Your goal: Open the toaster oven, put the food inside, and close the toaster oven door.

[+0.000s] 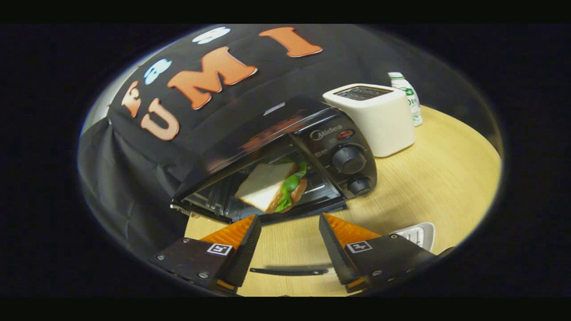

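My two fingers (pixel 251 234) are the nearest things here, spread wide apart with only bare tabletop showing in the gap between them; my gripper (pixel 289 223) has hold of nothing.

Just ahead of my fingertips lies the sandwich (pixel 272 186), a triangular piece with white bread on top and green lettuce and a reddish filling showing along its cut edge. It rests inside the toaster oven (pixel 285 151), at the front of the open cavity, and is clear of both my fingers. The oven door (pixel 263 217) is folded down toward me, its front edge lying just beyond my fingertips, and dark rack bars show in the chamber behind the sandwich.

The oven's control panel (pixel 341 151) sits to the right of the opening, with a larger knob (pixel 349 159) above a smaller knob (pixel 359 186).

Just beside the oven on its right stands a cream pop-up toaster (pixel 379 118), and behind that a small white bottle (pixel 408 96) with a green label. Everything stands on a light wooden table (pixel 446 178). Near my right finger, a white object (pixel 419 234) with a ridged face lies on the table; I cannot tell what it is.
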`<state>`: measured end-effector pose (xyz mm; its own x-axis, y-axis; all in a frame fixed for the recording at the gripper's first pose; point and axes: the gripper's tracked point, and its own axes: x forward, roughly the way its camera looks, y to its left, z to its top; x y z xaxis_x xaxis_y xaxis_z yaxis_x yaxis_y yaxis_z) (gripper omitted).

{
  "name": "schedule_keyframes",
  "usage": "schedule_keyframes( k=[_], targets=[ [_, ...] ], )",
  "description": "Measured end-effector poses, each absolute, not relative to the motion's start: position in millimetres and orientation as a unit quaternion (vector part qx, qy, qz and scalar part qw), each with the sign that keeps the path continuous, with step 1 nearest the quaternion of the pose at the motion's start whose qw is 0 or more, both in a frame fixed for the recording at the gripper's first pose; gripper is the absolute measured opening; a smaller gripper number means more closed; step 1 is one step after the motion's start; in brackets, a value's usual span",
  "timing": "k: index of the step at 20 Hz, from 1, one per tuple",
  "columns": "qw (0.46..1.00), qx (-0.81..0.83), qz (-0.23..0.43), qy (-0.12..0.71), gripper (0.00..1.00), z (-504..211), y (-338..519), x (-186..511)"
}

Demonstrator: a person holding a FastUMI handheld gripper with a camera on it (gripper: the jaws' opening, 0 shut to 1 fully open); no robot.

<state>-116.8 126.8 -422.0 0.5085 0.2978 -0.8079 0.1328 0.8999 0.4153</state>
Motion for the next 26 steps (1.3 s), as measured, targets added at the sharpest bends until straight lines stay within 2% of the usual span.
schedule_keyframes(
  k=[1,2,3,5,11,19,26],
  targets=[
    [0.841,0.198,0.06,0.499,0.85,-422.3,128.3,-126.6],
    [0.841,0.179,0.071,0.505,0.87,-420.9,129.8,-137.0],
    [0.841,0.16,0.083,0.51,0.94,-420.1,131.1,-146.3],
    [0.839,0.131,0.108,0.517,0.98,-414.1,136.8,-167.3],
    [0.812,0.095,0.152,0.555,0.99,-423.2,150.9,-219.2],
    [0.767,0.059,0.171,0.616,0.99,-455.2,156.2,-256.1],
    [0.753,0.05,0.186,0.629,0.99,-480.8,174.7,-247.7]
  ],
)
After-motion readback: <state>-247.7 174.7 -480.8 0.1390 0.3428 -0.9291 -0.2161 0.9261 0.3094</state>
